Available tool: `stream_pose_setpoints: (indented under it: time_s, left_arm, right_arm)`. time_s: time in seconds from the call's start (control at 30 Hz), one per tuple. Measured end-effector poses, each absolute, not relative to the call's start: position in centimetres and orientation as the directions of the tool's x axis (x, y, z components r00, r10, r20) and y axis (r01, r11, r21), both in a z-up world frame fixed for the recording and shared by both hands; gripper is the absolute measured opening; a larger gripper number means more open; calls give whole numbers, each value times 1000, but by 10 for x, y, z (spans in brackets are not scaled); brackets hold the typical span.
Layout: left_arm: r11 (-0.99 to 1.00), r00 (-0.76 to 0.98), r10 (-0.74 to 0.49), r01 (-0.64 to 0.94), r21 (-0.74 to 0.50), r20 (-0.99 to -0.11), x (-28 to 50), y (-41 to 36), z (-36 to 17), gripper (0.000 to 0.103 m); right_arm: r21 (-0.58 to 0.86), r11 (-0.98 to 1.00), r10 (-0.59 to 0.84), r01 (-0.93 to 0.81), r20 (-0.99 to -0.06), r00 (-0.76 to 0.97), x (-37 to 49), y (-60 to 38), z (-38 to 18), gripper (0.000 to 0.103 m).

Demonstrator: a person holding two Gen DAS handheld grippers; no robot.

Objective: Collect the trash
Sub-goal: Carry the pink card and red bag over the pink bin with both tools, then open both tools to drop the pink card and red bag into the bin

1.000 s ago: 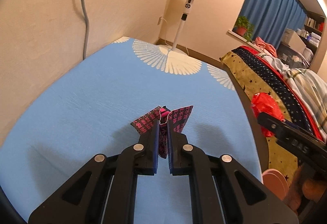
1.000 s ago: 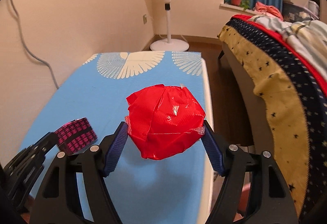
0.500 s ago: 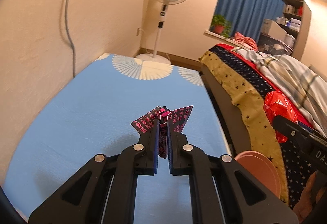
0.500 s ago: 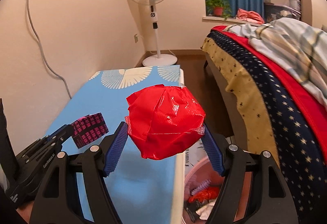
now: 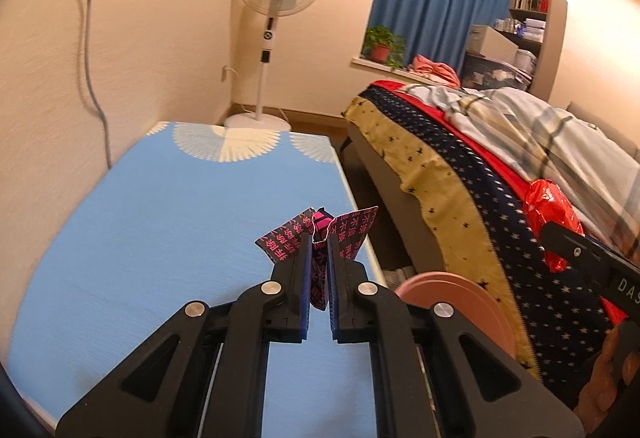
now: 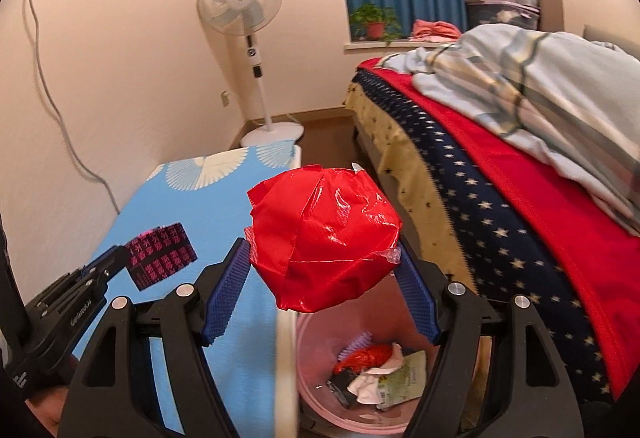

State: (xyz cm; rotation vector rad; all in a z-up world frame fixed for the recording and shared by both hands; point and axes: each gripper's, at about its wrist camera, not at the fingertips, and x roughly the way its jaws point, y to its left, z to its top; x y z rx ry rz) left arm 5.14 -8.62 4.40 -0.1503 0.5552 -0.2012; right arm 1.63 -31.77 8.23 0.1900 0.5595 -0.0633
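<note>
My left gripper (image 5: 319, 250) is shut on a black and pink printed wrapper (image 5: 344, 232) and holds it above the right edge of the blue table (image 5: 160, 222). My right gripper (image 6: 324, 270) is shut on a crumpled red plastic wrapper (image 6: 324, 234) and holds it in the air above a pink trash bin (image 6: 316, 354) that has several pieces of trash inside. The bin's rim also shows in the left wrist view (image 5: 472, 302). The left gripper with its wrapper (image 6: 160, 254) shows at the left of the right wrist view. The red wrapper (image 5: 552, 214) shows at the right of the left wrist view.
The bin stands on the floor between the table and a bed (image 6: 500, 174) with a starred cover. A standing fan (image 5: 276, 34) is at the far end by the wall. A cable (image 6: 52, 110) hangs down the left wall.
Both grippers have moved right, off the table towards the bed, each still holding its wrapper. The pink bin has come into view below the right gripper.
</note>
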Motion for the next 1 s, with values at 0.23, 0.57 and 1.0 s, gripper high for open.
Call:
stream_pose_setpoints:
  time_s: [0.23,0.57,1.0]
  left_arm:
    - [953,813,-302,245,-178,-498,37,-123,43,7]
    - [912,748,-408,362,-195,-524,39,-171,5,7]
    - [876,660,-456,450,-172,-596,54,-216,-46,7]
  right_arm:
    - [173,967,-66,184,-531,845,-5,-344,75,71]
    - [223,933,-109,282,-571,814,-5,-373,41,71]
    - [217,915,-142,341,-617,774,20,-382,12,71]
